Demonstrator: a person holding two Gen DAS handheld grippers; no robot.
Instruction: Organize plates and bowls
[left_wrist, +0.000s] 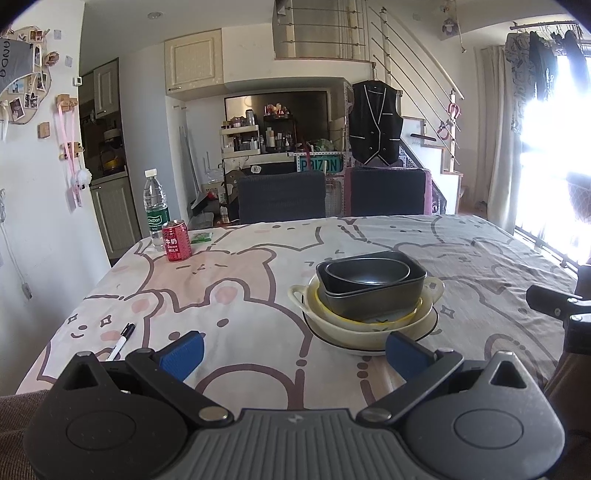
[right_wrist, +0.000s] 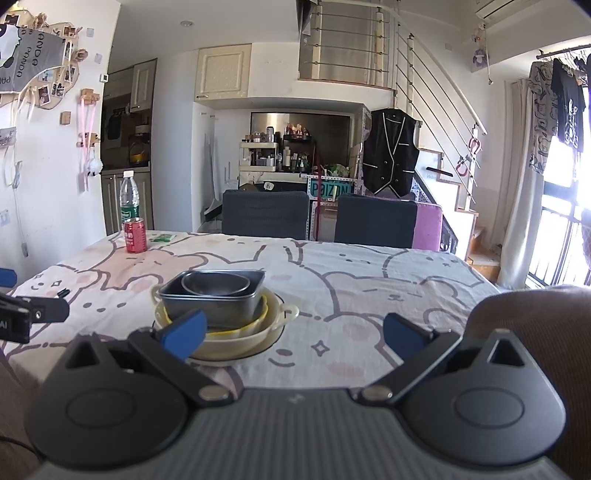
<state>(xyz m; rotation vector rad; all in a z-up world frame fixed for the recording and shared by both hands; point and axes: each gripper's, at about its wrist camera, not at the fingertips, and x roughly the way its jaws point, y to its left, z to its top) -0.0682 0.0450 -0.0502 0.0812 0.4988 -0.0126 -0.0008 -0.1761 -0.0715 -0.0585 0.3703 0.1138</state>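
Our left gripper (left_wrist: 293, 354) and right gripper (right_wrist: 294, 334) are wide open and empty, so we think the stack of dishes (left_wrist: 369, 295) is done and needs only a check.

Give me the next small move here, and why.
Probably move the right tongs forward to the small dark bowl on top of the stack. Both tongs are open and empty, left tongs included, short of the dishes. The bowl sits nested in a dark square dish, over a yellow bowl and a plate, so unstacking likely starts at the top.

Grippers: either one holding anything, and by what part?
Nothing held. Left gripper and right gripper have jaws open and empty, short of the stacked dishes.
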